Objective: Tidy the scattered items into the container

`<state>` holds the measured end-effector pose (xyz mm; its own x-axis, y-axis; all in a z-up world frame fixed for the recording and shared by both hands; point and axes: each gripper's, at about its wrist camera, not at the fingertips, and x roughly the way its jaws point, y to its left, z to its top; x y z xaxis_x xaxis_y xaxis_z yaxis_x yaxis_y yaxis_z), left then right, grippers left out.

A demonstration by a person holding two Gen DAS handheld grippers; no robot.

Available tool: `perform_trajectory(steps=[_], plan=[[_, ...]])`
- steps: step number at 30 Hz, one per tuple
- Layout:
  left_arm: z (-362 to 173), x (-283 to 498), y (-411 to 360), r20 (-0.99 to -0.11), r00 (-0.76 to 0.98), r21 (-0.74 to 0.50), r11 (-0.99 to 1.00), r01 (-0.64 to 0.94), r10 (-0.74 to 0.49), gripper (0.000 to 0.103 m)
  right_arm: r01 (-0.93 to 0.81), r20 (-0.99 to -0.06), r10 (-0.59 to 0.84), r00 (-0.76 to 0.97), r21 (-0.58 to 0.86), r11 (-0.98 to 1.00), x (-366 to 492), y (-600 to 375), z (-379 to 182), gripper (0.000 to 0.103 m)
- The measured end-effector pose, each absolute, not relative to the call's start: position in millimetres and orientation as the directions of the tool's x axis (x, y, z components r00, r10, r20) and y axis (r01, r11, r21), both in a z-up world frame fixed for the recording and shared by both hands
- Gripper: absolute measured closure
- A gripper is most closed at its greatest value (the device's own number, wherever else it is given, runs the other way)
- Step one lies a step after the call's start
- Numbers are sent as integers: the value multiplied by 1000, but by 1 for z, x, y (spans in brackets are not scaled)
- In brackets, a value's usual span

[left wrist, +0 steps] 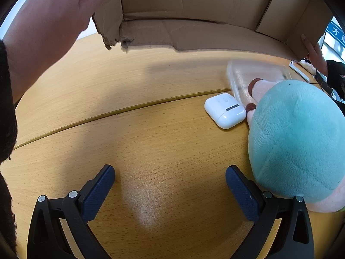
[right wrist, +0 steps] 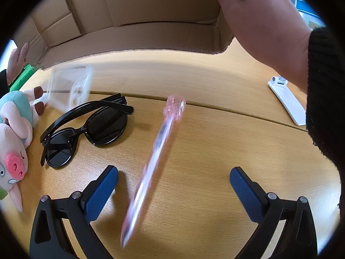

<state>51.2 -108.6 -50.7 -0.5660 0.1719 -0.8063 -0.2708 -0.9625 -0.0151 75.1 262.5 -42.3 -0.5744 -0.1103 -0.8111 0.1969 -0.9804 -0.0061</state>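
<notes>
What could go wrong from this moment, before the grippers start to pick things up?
The pink pen and the clear plastic case are motion-blurred, so they seem unsettled; a grasp now could miss. The cardboard box is held tipped in bare hands above the table, and open grippers moving in might bump them. The white earbud case sits tight against the plush toy, leaving little finger room.
</notes>
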Motion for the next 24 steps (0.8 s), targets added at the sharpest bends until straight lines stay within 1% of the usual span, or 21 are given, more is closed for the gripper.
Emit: perform_trajectory(steps=[24], plan=[[-50, 52, -108, -806, -564, -15, -959, -283, 179, 0, 197, -811, -111, -575, -6, -980, 74, 263, -40, 0]])
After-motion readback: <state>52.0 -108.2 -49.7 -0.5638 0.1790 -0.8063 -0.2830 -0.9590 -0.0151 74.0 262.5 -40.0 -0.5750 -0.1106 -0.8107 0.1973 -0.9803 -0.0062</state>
